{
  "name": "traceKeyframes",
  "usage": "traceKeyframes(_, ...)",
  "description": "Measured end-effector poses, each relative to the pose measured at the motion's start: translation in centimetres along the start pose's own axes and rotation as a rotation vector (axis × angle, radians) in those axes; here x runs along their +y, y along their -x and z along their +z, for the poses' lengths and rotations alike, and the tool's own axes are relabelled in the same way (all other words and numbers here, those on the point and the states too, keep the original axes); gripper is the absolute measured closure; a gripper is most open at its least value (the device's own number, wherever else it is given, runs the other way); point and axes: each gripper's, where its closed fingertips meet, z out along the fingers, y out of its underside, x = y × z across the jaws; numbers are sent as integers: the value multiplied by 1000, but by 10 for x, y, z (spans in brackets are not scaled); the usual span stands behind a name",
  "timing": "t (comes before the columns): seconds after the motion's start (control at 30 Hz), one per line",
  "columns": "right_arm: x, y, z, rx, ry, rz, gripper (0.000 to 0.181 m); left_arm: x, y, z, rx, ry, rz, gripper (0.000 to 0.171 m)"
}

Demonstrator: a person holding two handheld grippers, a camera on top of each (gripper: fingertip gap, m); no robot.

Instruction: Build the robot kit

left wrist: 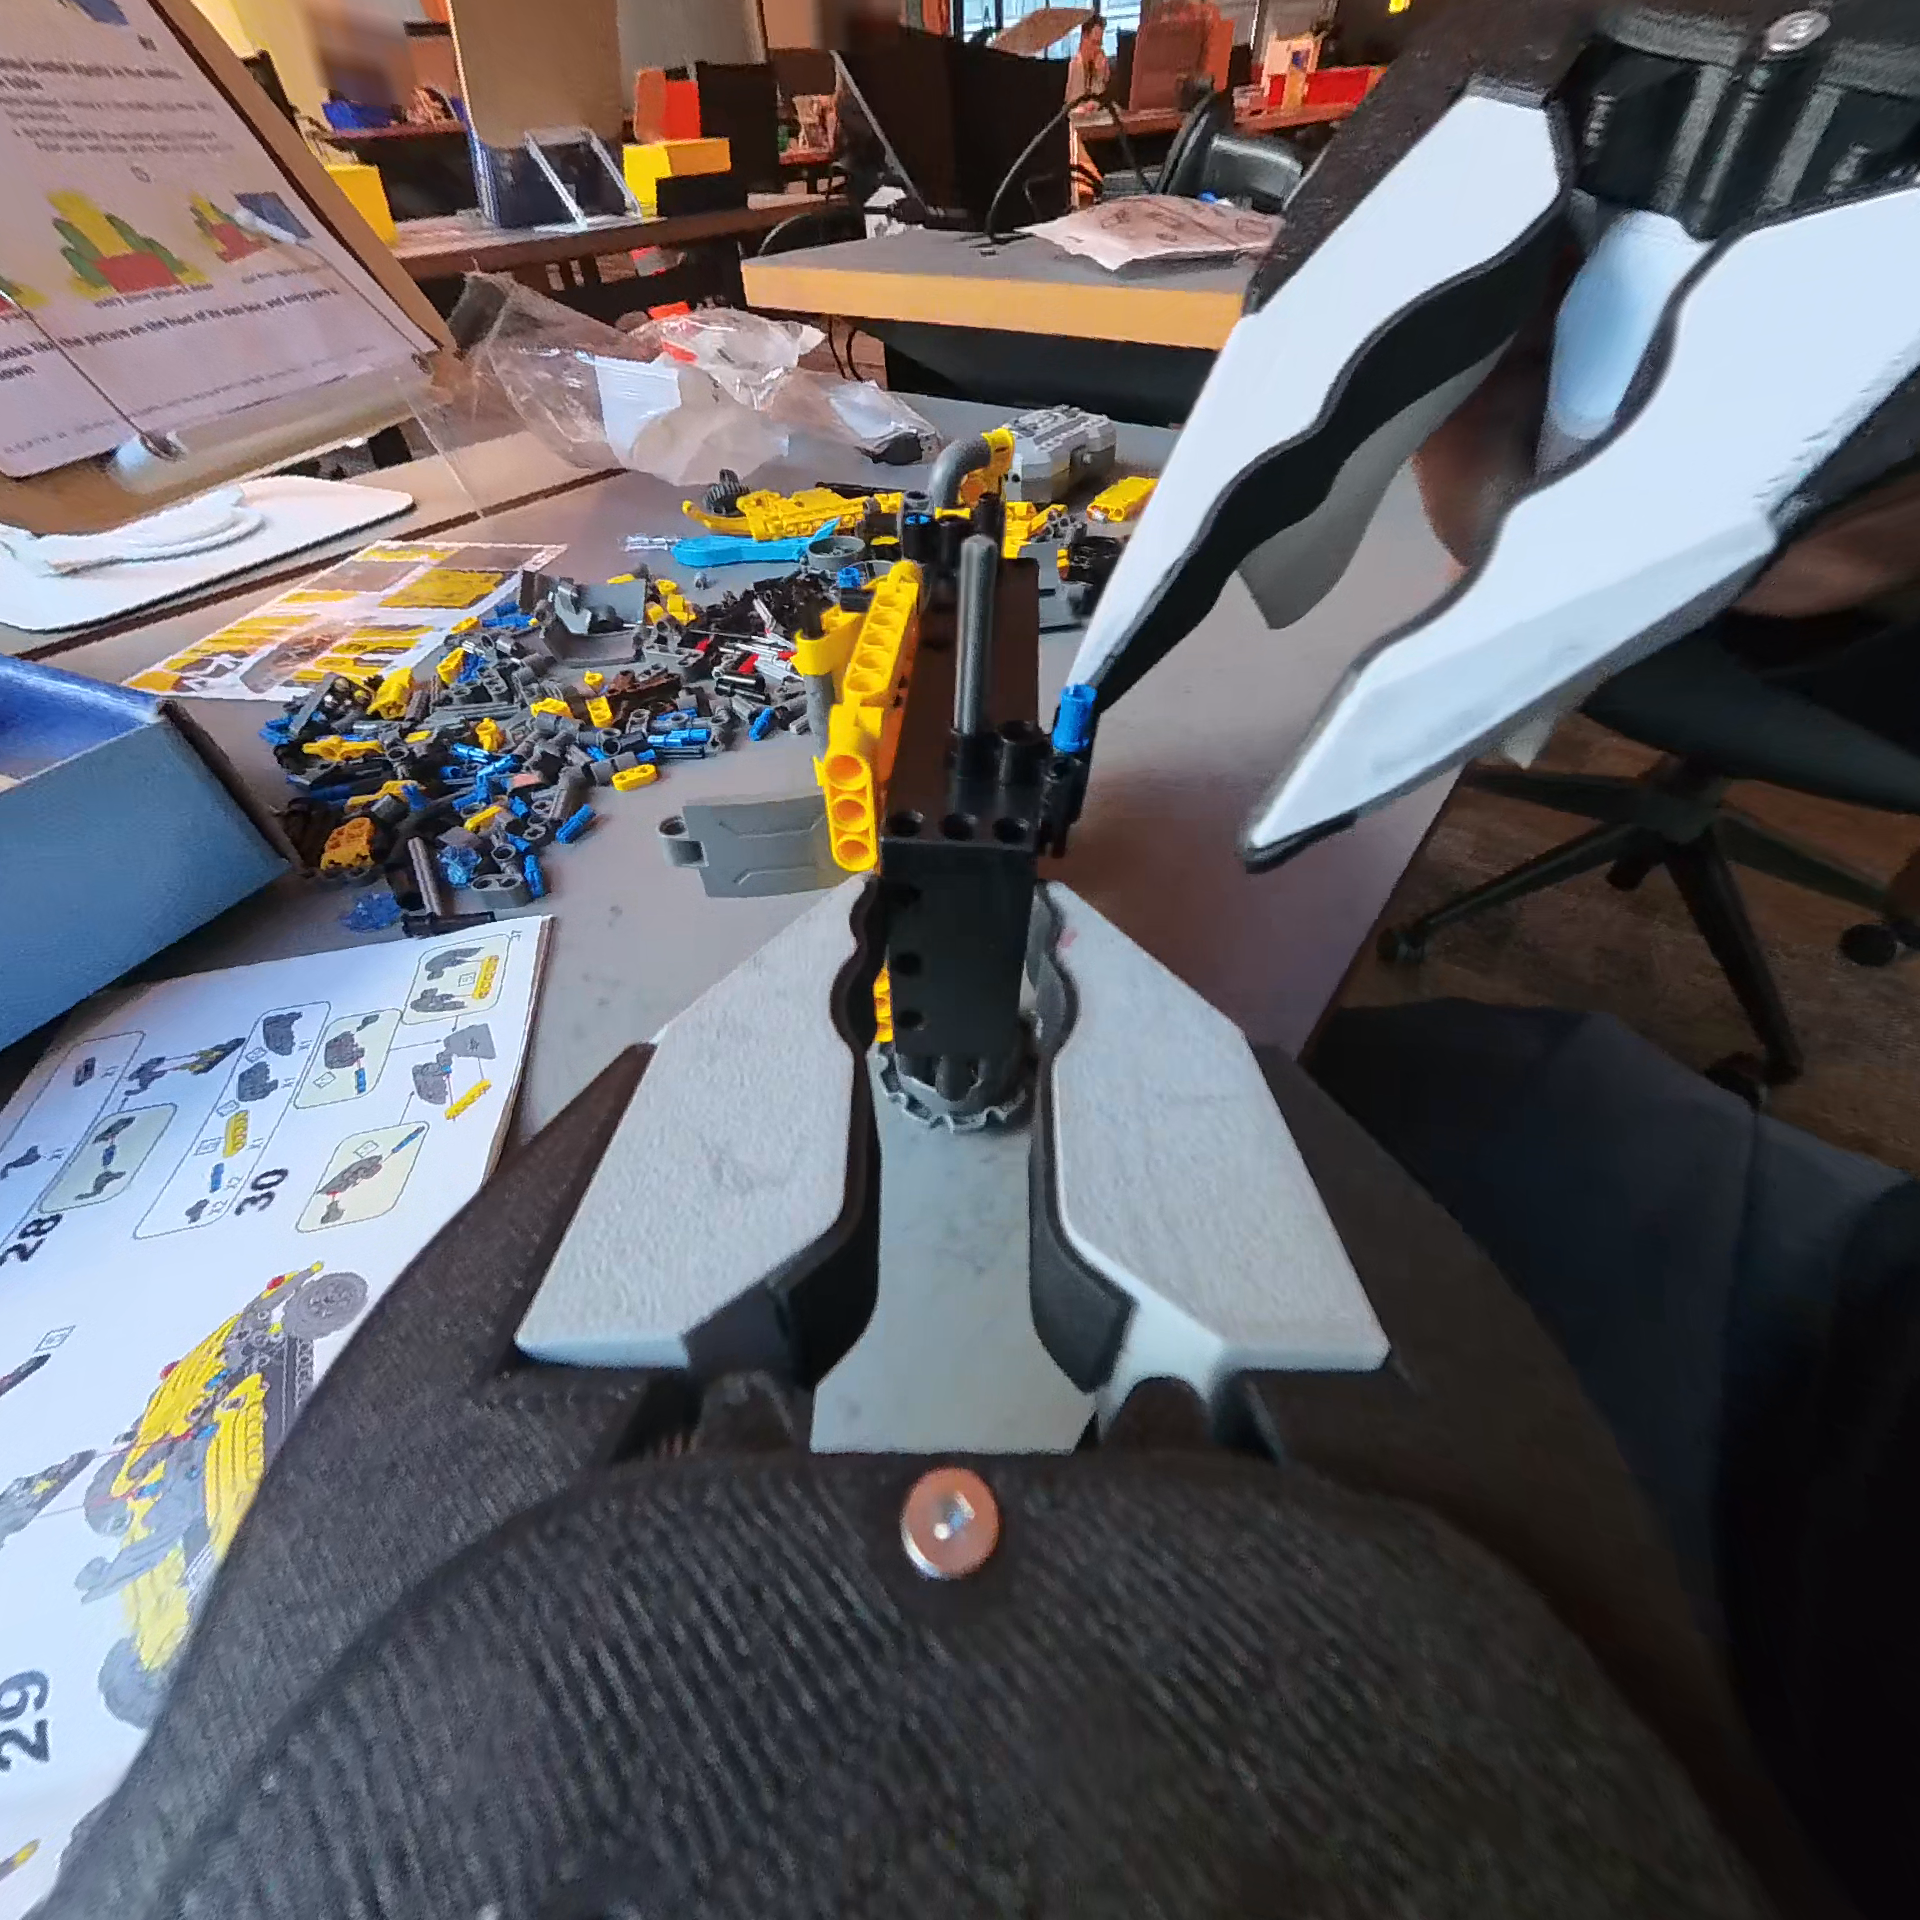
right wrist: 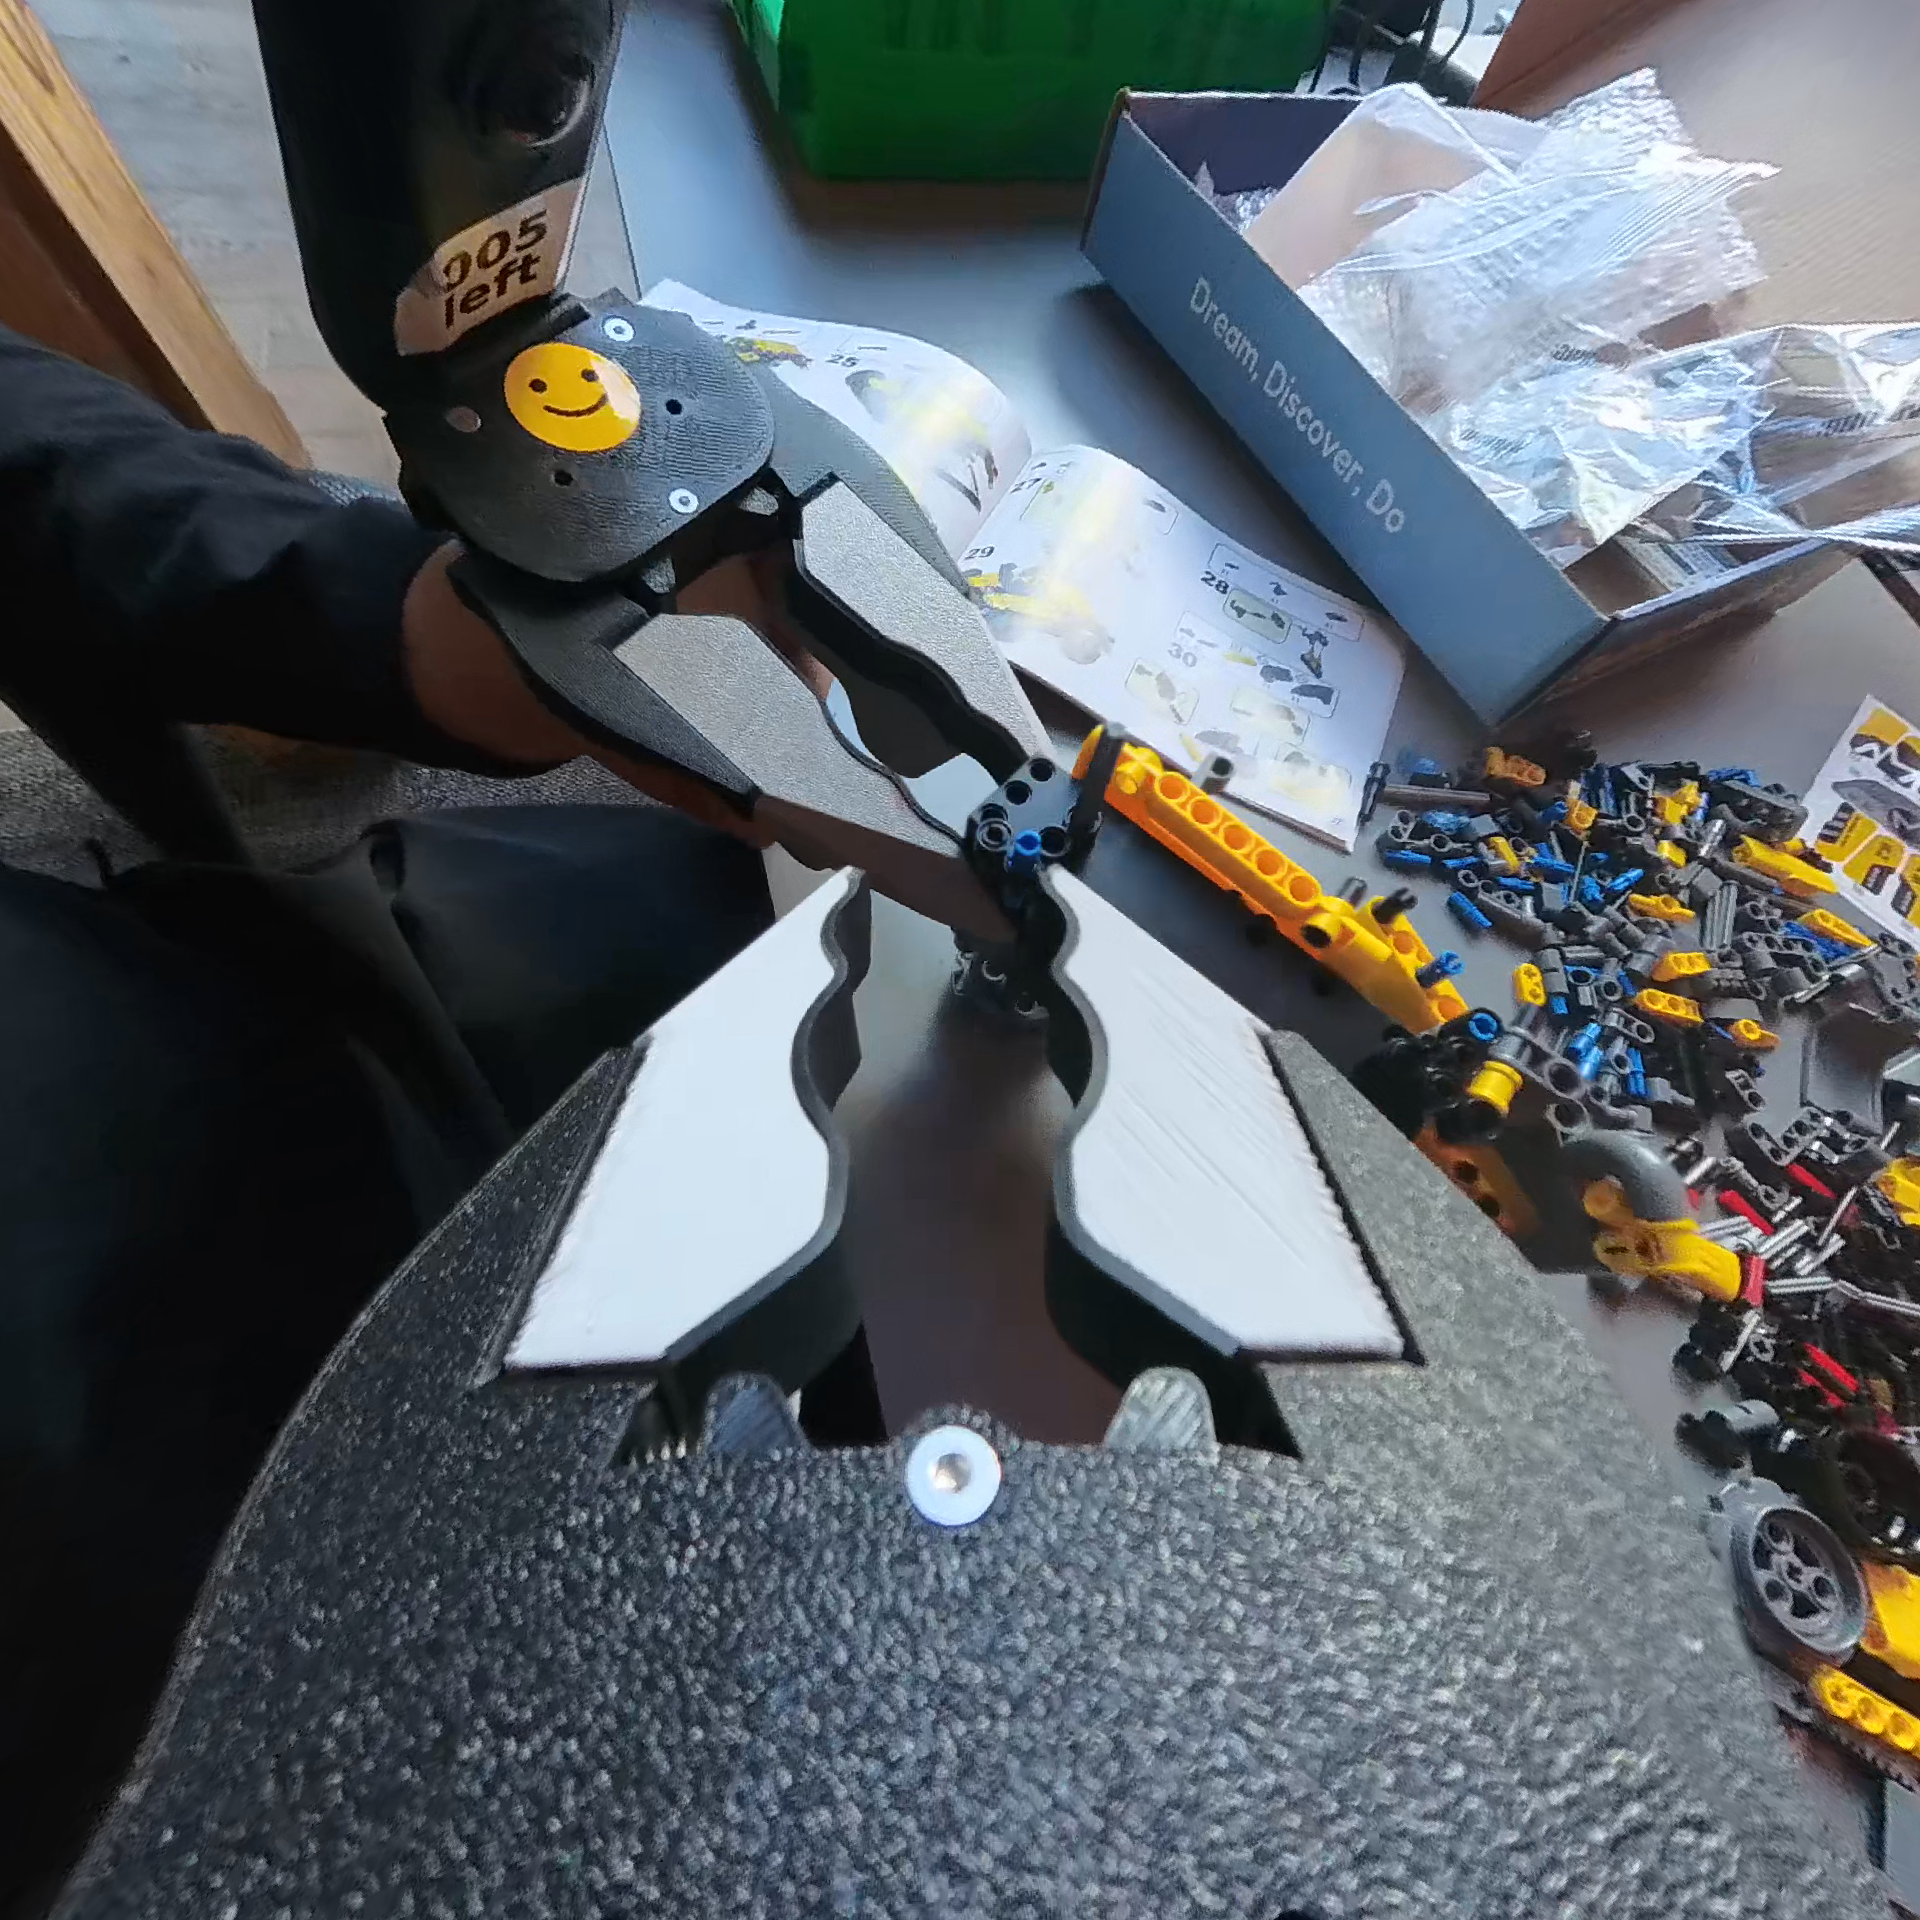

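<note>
My left gripper [left wrist: 956, 935] is shut on the near end of a long black and yellow brick assembly [left wrist: 961, 727], which points away from me over the grey table [left wrist: 644, 914]. A blue pin [left wrist: 1073, 717] sticks out of the assembly's right side. My right gripper [left wrist: 1169, 764] comes in from the upper right, jaws open, with one fingertip at the blue pin. In the right wrist view my right gripper [right wrist: 951, 894] is open, its right fingertip beside the blue pin [right wrist: 1027, 847] on the black block [right wrist: 1023, 816]. The left gripper [right wrist: 971, 842] holds the assembly [right wrist: 1247, 883] there.
A pile of loose blue, yellow, grey and black parts [left wrist: 499, 727] covers the table's middle. An open instruction booklet [left wrist: 260, 1122] lies at front left beside a blue box [left wrist: 104, 831]. Plastic bags [left wrist: 675, 395] lie behind. The table edge [left wrist: 1382, 883] and an office chair [left wrist: 1714, 831] are at right.
</note>
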Motion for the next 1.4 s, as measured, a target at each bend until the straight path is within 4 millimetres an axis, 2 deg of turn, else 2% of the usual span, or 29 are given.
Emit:
traceKeyframes(0.37, 1, -9, -1, -12, 3, 38, 158, 0, 0, -1, 21, -3, -17, 148)
traceKeyframes(0.57, -5, 4, -2, -43, -16, 33, 153, 0, 0, 0, 1, -7, -11, 148)
traceKeyframes(0.63, -11, 7, -7, -62, -67, 46, 161, 0, 2, 0, -5, -8, -22, 148)
traceKeyframes(0.77, 4, -14, -12, 17, -49, 100, 148, 0, 1, 0, 5, -8, -23, 148)
traceKeyframes(0.9, 12, -17, -2, 34, 0, 65, 145, 0, 2, -1, -5, -10, -18, 148)
traceKeyframes(1.03, 5, -19, 5, 39, -7, 42, 163, 1, 3, -3, 14, -2, -26, 147)
traceKeyframes(1.13, 3, -15, 7, 16, -13, 41, 169, 1, 2, -4, 43, 2, -38, 148)
traceKeyframes(1.27, 2, -14, 7, 12, -19, 39, 174, 2, 2, -5, 61, 5, -47, 147)
traceKeyframes(1.4, -1, -14, 6, -49, -61, 124, 174, 2, 1, -5, 68, 9, -50, 148)
